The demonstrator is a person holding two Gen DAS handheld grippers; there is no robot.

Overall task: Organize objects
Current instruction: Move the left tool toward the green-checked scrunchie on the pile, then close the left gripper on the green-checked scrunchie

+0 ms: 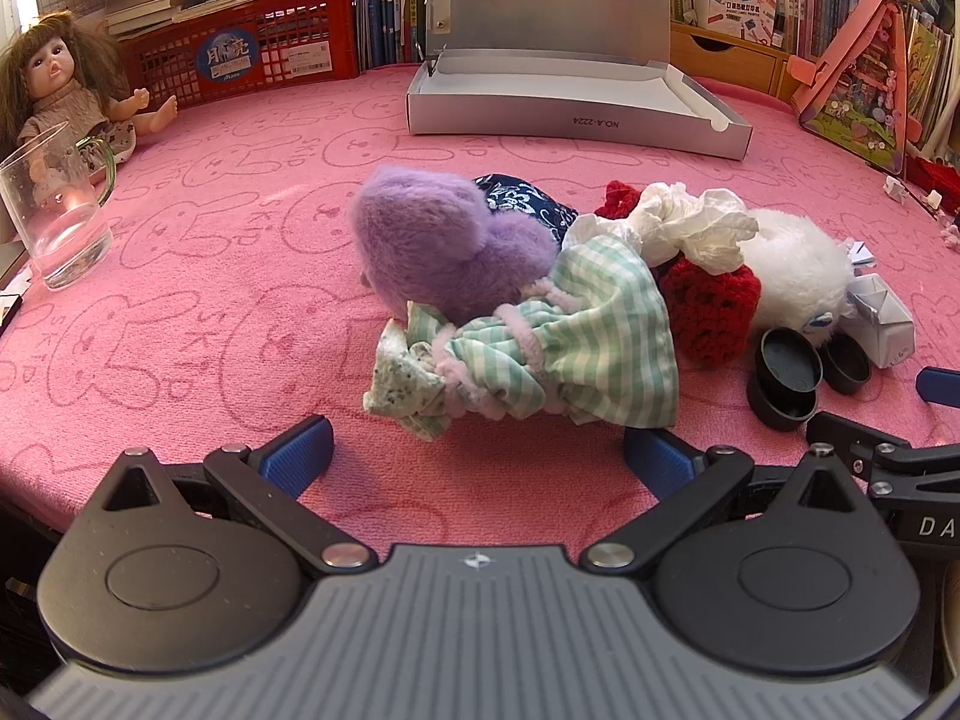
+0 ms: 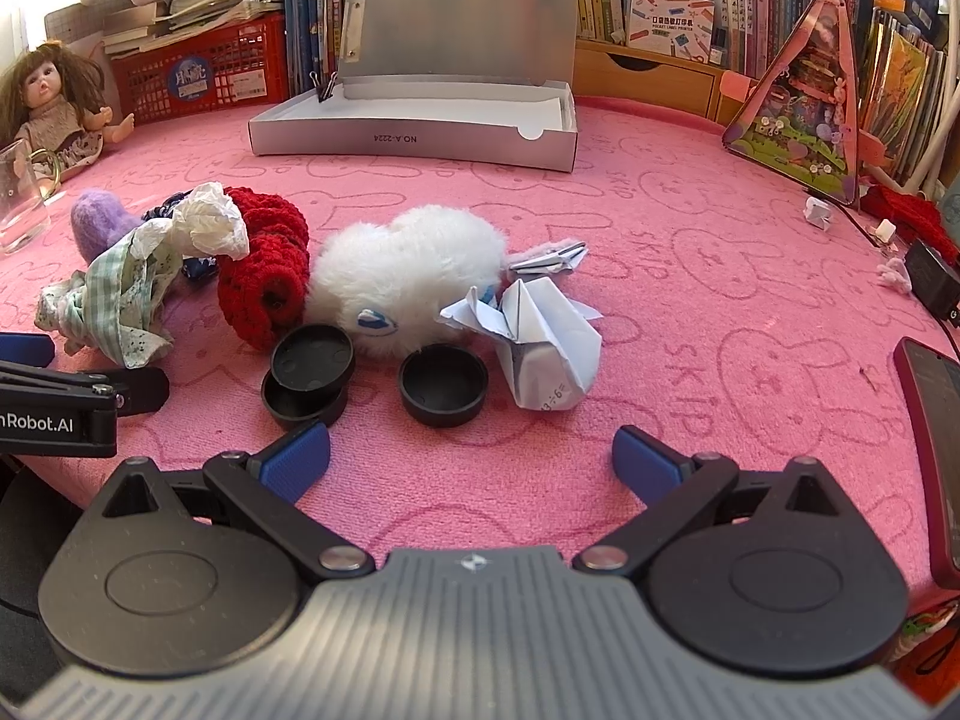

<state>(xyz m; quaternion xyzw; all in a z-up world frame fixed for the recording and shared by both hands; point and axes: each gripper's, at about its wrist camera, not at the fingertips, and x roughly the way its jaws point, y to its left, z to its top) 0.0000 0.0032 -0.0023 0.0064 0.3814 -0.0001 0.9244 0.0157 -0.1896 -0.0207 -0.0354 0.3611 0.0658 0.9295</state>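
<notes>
A pile of small items lies mid-table on the pink cloth. A purple plush (image 1: 438, 240) rests on a green checked cloth (image 1: 570, 330), beside crumpled white tissue (image 1: 690, 222), a red crochet piece (image 1: 711, 312) and a white plush (image 1: 792, 270). Stacked black caps (image 2: 309, 372), a single black cap (image 2: 443, 384) and folded paper (image 2: 546, 354) lie in front of the white plush (image 2: 408, 276). My left gripper (image 1: 477, 459) is open just short of the checked cloth. My right gripper (image 2: 471, 459) is open just short of the caps. Both hold nothing.
An open silver box (image 1: 576, 114) sits at the back, lid up. A glass mug (image 1: 54, 216) and a doll (image 1: 66, 90) stand at the left, a red crate (image 1: 252, 54) behind. A pink triangular case (image 2: 804, 132) and a dark phone (image 2: 930, 450) are at the right.
</notes>
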